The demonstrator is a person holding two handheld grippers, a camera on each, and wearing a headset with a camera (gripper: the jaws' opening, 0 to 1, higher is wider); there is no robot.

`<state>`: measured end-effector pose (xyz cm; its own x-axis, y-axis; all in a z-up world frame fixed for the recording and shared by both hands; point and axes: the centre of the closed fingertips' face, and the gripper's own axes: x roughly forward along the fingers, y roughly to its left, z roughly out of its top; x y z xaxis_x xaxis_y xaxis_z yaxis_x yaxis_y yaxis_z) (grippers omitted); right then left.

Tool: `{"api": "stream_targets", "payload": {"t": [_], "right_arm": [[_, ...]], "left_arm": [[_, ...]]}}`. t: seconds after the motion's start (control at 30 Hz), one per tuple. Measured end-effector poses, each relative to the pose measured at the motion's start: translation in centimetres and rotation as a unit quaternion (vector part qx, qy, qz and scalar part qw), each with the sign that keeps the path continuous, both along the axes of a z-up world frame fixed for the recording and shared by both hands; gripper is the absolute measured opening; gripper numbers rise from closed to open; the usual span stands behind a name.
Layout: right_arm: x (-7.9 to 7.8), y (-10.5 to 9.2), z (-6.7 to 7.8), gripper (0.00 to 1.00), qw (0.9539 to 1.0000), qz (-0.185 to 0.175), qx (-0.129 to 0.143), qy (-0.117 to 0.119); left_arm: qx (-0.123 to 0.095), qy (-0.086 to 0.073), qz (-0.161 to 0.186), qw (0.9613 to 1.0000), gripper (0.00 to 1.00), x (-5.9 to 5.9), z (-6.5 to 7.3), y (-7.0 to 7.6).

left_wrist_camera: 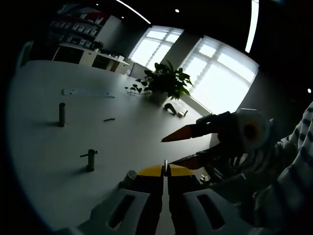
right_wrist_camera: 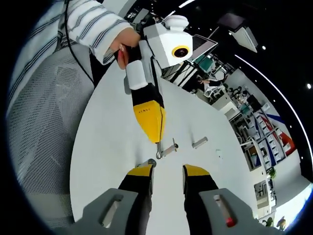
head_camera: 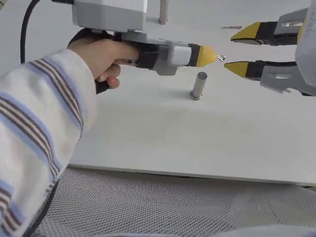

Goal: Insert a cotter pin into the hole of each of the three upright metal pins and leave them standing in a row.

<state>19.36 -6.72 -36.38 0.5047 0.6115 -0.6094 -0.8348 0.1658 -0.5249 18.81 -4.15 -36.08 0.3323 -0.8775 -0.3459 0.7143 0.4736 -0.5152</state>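
The left hand-held gripper (head_camera: pixel 211 55) pinches a cotter pin (head_camera: pixel 220 58) near an upright metal pin (head_camera: pixel 199 85).

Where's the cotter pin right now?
Head view, right of centre: the cotter pin is pinched in the shut left gripper, facing the open right gripper; a metal pin shows below.

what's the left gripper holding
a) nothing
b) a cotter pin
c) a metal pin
b: the left gripper is shut on a cotter pin, whose loop pokes out past its tips; the right gripper is open.
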Motion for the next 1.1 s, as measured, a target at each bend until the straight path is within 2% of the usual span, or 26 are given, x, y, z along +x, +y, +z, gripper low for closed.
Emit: {"api": "stream_targets", "payload": {"t": [0.03, 0.07, 0.1, 0.13, 0.17, 0.2, 0.27, 0.3, 0.33, 0.37, 0.4, 0.47, 0.5, 0.57, 0.63, 0.67, 0.7, 0.77, 0.8, 0.87, 1.0, 1.1], "right_arm": [[-0.2, 0.0, -0.3, 0.22, 0.9998, 0.000, 0.007, 0.018], [-0.7, 0.2, -0.8, 0.25, 0.9981, 0.000, 0.024, 0.056], [-1.1, 0.5, -1.0, 0.29, 0.9958, 0.001, 0.040, 0.082], [-1.2, 0.6, -1.0, 0.33, 0.9944, -0.002, 0.050, 0.094], [-1.2, 0.7, -1.1, 0.35, 0.9899, -0.005, 0.076, 0.119], [-1.3, 0.8, -1.1, 0.34, 0.9860, -0.004, 0.091, 0.140], [-1.4, 0.9, -1.1, 0.30, 0.9808, -0.001, 0.106, 0.163], [-1.5, 1.0, -1.2, 0.29, 0.9785, 0.001, 0.112, 0.173], [-1.7, 1.1, -1.2, 0.27, 0.9761, 0.005, 0.118, 0.183], [-2.0, 1.3, -1.1, 0.24, 0.9738, 0.012, 0.122, 0.191], [-2.2, 1.5, -1.1, 0.23, 0.9713, 0.015, 0.126, 0.201], [-2.1, 1.5, -1.3, 0.20, 0.9673, 0.020, 0.136, 0.213], [-2.4, 1.7, -1.3, 0.19, 0.9630, 0.021, 0.144, 0.227], [-3.3, 2.1, -0.9, 0.16, 0.9588, 0.031, 0.152, 0.238], [-3.4, 2.1, -0.9, 0.16, 0.9571, 0.034, 0.154, 0.243], [-3.4, 2.2, -0.9, 0.14, 0.9565, 0.037, 0.155, 0.244], [-3.5, 2.3, -0.8, 0.13, 0.9559, 0.040, 0.155, 0.246], [-3.4, 2.4, -0.8, 0.09, 0.9562, 0.047, 0.153, 0.245], [-3.5, 2.5, -0.8, 0.07, 0.9561, 0.050, 0.152, 0.245], [-3.7, 2.6, -0.8, 0.04, 0.9552, 0.055, 0.150, 0.249], [-4.8, 3.3, -0.5, 0.00, 0.9528, 0.069, 0.149, 0.256], [-4.8, 3.2, -0.6, 0.00, 0.9529, 0.074, 0.145, 0.256]], "left_arm": [[0.006, -0.010, -0.004, 0.9999, 0.00, 0.0, -0.1, 0.2], [0.011, -0.017, -0.007, 0.9998, 0.00, -0.1, -0.1, 0.3], [0.014, -0.021, -0.018, 0.9995, 0.00, -0.4, -0.2, 0.4], [0.016, -0.026, -0.022, 0.9993, 0.00, -0.5, -0.2, 0.4], [0.023, -0.042, -0.029, 0.9984, 0.00, -0.6, -0.2, 0.6], [0.027, -0.049, -0.033, 0.9979, 0.00, -0.6, -0.2, 0.7], [0.039, -0.078, -0.046, 0.9952, 0.00, -0.8, -0.2, 0.8], [0.042, -0.097, -0.053, 0.9929, 0.00, -0.8, 0.0, 0.9], [0.045, -0.108, -0.060, 0.9913, 0.00, -1.0, 0.0, 0.9], [0.050, -0.130, -0.072, 0.9876, 0.00, -1.1, 0.2, 0.9], [0.051, -0.144, -0.078, 0.9852, 0.00, -1.2, 0.3, 0.9], [0.055, -0.181, -0.100, 0.9770, 0.00, -1.7, 0.7, 0.7], [0.056, -0.202, -0.113, 0.9712, 0.00, -1.9, 1.0, 0.6], [0.058, -0.226, -0.128, 0.9640, 0.00, -2.2, 1.2, 0.5], [0.063, -0.242, -0.145, 0.9574, 0.00, -2.7, 1.3, 0.5], [0.068, -0.254, -0.154, 0.9526, 0.00, -2.7, 1.1, 0.5], [0.070, -0.258, -0.162, 0.9500, 0.00, -2.9, 1.1, 0.5], [0.072, -0.261, -0.169, 0.9477, 0.00, -3.2, 0.9, 0.5], [0.072, -0.268, -0.176, 0.9443, 0.00, -3.5, 1.0, 0.4], [0.069, -0.267, -0.179, 0.9447, 0.00, -3.6, 1.1, 0.4], [0.071, -0.271, -0.186, 0.9418, 0.00, -3.8, 1.0, 0.3], [0.070, -0.273, -0.192, 0.9399, 0.00, -3.9, 1.0, 0.2]]}}
